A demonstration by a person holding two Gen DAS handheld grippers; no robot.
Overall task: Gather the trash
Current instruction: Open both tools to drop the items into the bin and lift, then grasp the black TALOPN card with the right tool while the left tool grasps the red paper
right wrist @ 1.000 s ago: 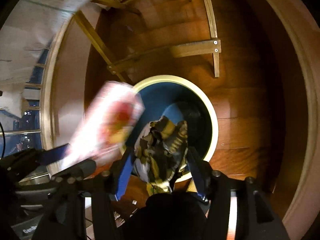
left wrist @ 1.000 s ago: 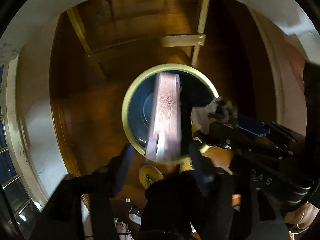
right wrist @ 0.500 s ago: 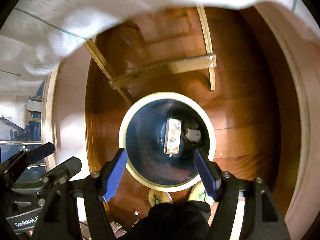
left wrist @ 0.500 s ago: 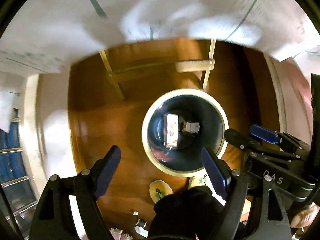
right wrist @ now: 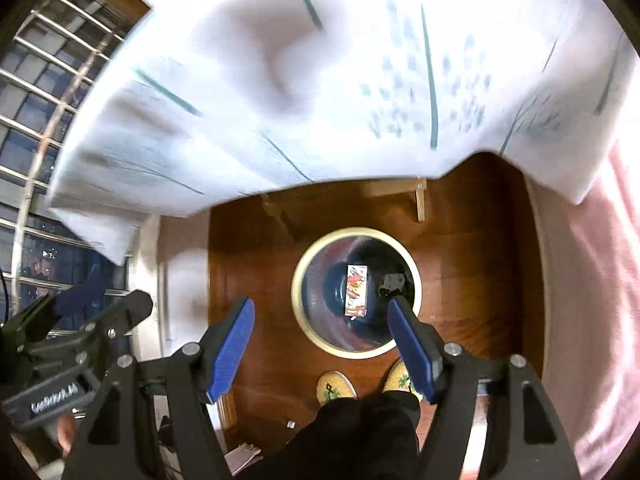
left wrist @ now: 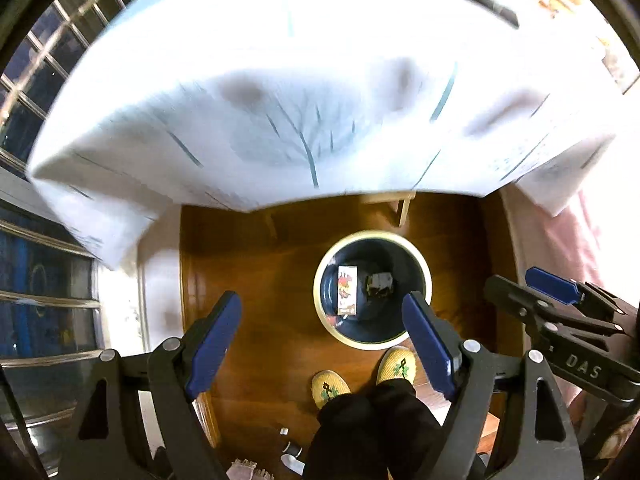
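Observation:
On the wooden floor stands a round dark bin (left wrist: 374, 234) (right wrist: 298, 285) with a pale rim. At its bottom lie a printed white carton (left wrist: 346, 290) (right wrist: 357, 290) and a dark crumpled wrapper (left wrist: 379, 283) (right wrist: 392, 283). My left gripper (left wrist: 320, 300) hangs high above the bin, pointing down, open, with nothing between its blue pads. My right gripper (right wrist: 320, 305) hovers beside it at a similar height, also open and empty. Each gripper shows at the edge of the other's view.
A table under a white patterned cloth (left wrist: 300, 100) (right wrist: 320, 80) overhangs the far side of the bin. The person's yellow slippers (left wrist: 330, 388) (right wrist: 336, 386) stand just in front of it. A barred window (left wrist: 36, 80) is on the left, pink fabric (right wrist: 592, 300) on the right.
The carton left the left gripper and the crumpled wrapper left the right; both now lie in the bin. Both grippers opened wider and rose well above the bin.

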